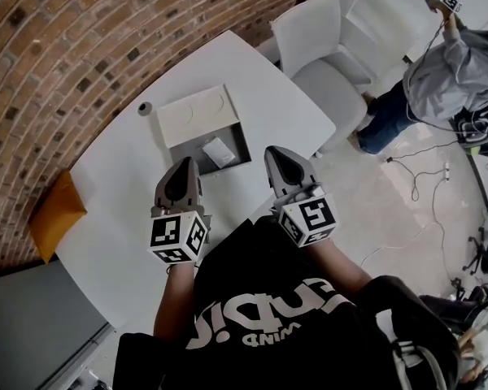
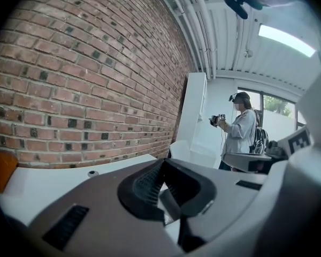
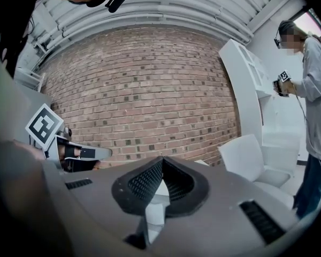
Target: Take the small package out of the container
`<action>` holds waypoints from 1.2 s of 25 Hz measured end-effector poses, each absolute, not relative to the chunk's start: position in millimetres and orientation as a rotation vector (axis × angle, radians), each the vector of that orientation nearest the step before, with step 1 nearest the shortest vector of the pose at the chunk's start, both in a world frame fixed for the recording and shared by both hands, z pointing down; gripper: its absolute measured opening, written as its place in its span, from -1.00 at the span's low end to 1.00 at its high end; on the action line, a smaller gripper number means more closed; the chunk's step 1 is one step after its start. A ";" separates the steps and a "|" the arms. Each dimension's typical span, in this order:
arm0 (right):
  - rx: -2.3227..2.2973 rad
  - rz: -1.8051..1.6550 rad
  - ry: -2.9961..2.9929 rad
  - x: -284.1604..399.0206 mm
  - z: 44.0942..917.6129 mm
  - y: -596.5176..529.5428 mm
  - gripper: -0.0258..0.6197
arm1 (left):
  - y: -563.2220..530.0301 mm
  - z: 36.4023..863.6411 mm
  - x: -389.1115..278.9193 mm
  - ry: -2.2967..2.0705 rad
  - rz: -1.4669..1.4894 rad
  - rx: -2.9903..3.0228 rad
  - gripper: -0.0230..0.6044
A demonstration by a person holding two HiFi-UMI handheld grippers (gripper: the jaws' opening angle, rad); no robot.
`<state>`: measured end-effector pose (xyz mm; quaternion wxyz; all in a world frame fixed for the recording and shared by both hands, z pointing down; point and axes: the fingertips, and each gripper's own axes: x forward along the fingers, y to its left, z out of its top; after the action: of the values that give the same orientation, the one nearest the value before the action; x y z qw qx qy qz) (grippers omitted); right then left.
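Head view: left gripper (image 1: pixel 185 169) and right gripper (image 1: pixel 276 157) are held side by side, near level, over the near edge of the white table (image 1: pixel 114 185). Both stand just short of the grey container (image 1: pixel 237 140). The small package (image 1: pixel 219 151) lies inside it, untouched. Bare tabletop flanks the container.

Left gripper view: jaws closed tip to tip, nothing between.

Right gripper view: jaws together, empty; the left gripper (image 3: pixel 69 153) is alongside.
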<state>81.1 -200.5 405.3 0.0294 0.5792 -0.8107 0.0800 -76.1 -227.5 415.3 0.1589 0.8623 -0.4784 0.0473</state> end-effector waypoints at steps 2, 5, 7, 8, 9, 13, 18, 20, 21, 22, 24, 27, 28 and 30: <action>1.770 0.253 -2.504 79.6 407.0 -207.6 -0.92 | -234.1 416.0 -74.7 -1.372 0.138 2.456 -0.91; 1.739 0.265 -2.515 77.5 409.8 -216.2 -0.92 | -240.8 418.4 -72.9 -1.386 0.148 2.441 -0.91; 1.721 0.271 -2.524 79.2 410.4 -220.3 -0.92 | -244.5 419.6 -71.7 -1.402 0.150 2.427 -0.91; 1.713 0.272 -2.530 81.1 410.5 -222.6 -0.92 | -246.6 419.9 -71.0 -1.414 0.151 2.420 -0.91; 1.705 0.274 -2.535 83.3 410.7 -225.3 -0.92 | -248.7 420.2 -70.3 -1.427 0.152 2.413 -0.91; 1.660 0.295 -2.564 92.5 412.5 -237.1 -0.92 | -252.1 420.6 -66.5 -1.485 0.182 2.377 -0.91; 1.616 0.294 -2.592 97.2 410.0 -254.9 -0.92 | -260.9 423.8 -55.3 -1.486 0.228 2.354 -0.91; 1.596 0.295 -2.604 95.0 410.8 -258.8 -0.92 | -261.4 427.2 -53.5 -1.476 0.248 2.348 -0.91; 1.586 0.294 -2.609 93.8 411.5 -260.2 -0.92 | -261.5 428.6 -53.3 -1.474 0.255 2.344 -0.90; 1.574 0.293 -2.616 92.4 412.0 -261.8 -0.92 | -261.7 429.7 -53.5 -1.476 0.260 2.340 -0.90; 1.546 0.288 -2.633 89.0 412.9 -266.0 -0.92 | -263.1 431.3 -55.5 -1.499 0.265 2.327 -0.90; 1.515 0.278 -2.651 85.0 414.0 -272.1 -0.92 | -266.7 432.7 -58.8 -1.531 0.268 2.305 -0.87; 1.509 0.279 -2.658 84.4 413.4 -273.2 -0.92 | -267.1 432.7 -58.7 -1.533 0.272 2.301 -0.83; 1.498 0.282 -2.679 83.3 411.8 -275.1 -0.92 | -268.4 432.4 -58.0 -1.533 0.276 2.298 -0.75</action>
<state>83.3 -275.1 411.8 0.0294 0.4858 -0.8688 0.0916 -58.0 -268.4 432.4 0.1817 0.8140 -0.5430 0.0979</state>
